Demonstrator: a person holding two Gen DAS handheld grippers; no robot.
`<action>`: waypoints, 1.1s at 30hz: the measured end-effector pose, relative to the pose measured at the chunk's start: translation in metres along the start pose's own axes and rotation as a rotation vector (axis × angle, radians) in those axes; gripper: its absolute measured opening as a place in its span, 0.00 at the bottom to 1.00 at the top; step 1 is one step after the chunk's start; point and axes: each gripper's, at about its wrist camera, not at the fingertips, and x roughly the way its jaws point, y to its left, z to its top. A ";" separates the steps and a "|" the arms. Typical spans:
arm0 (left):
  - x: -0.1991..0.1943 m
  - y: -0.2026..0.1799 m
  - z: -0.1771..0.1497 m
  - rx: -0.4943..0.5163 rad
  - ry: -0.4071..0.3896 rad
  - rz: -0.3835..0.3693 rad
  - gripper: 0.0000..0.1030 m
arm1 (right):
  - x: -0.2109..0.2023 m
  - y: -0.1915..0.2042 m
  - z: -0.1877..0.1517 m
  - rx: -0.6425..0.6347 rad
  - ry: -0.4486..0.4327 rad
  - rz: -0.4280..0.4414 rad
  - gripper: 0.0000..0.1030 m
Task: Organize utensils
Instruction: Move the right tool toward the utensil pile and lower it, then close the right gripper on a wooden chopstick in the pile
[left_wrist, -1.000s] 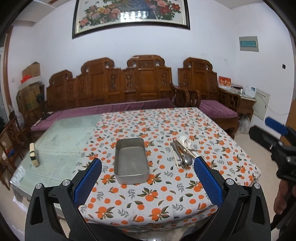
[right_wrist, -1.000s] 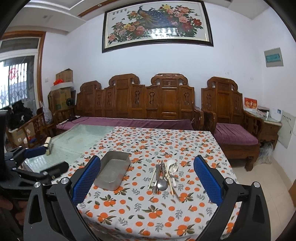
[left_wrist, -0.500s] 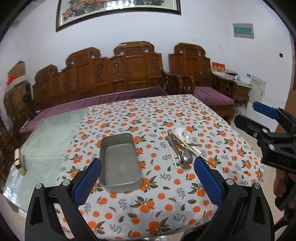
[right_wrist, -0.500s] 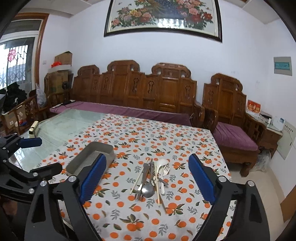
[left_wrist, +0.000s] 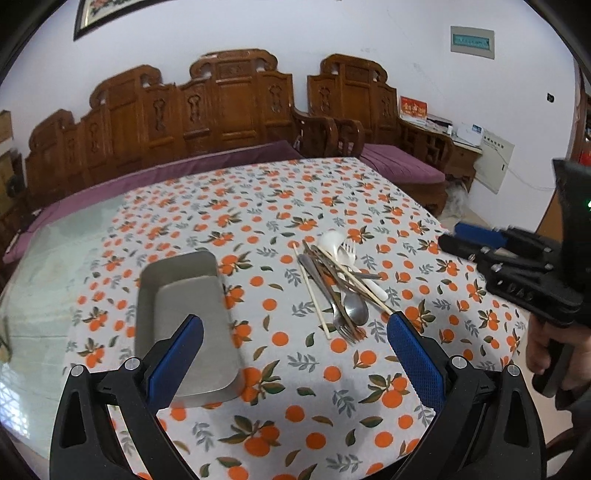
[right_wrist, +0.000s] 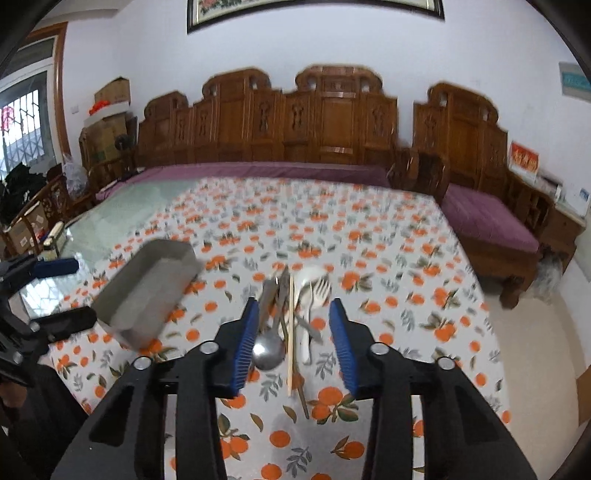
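A pile of utensils (left_wrist: 340, 284) lies on the orange-print tablecloth: a metal spoon, forks, chopsticks, a white plastic spoon and fork. It also shows in the right wrist view (right_wrist: 291, 314). An empty metal tray (left_wrist: 184, 314) sits left of the pile, also seen in the right wrist view (right_wrist: 144, 288). My left gripper (left_wrist: 291, 354) is open and empty, above the near edge between tray and pile. My right gripper (right_wrist: 291, 343) is open, narrower than before, and empty, with its fingers to either side of the pile's near end. It shows at the right in the left wrist view (left_wrist: 476, 240).
The tablecloth (left_wrist: 258, 206) covers the right part of a glass-topped table (left_wrist: 59, 258). A carved wooden sofa with purple cushions (right_wrist: 295, 122) stands behind the table. A small object (right_wrist: 55, 236) lies on the glass at far left.
Both grippers have moved forward and lower toward the table. The right gripper's jaws have narrowed and now sit around the near end of the utensil pile.
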 end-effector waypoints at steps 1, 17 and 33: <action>0.004 -0.001 0.001 0.000 0.006 -0.005 0.94 | 0.007 -0.002 -0.003 0.004 0.018 0.013 0.39; 0.068 -0.007 0.006 0.017 0.131 -0.072 0.69 | 0.112 -0.007 -0.059 -0.015 0.262 0.102 0.31; 0.099 -0.015 0.001 0.028 0.196 -0.069 0.69 | 0.113 -0.010 -0.053 -0.030 0.279 0.114 0.06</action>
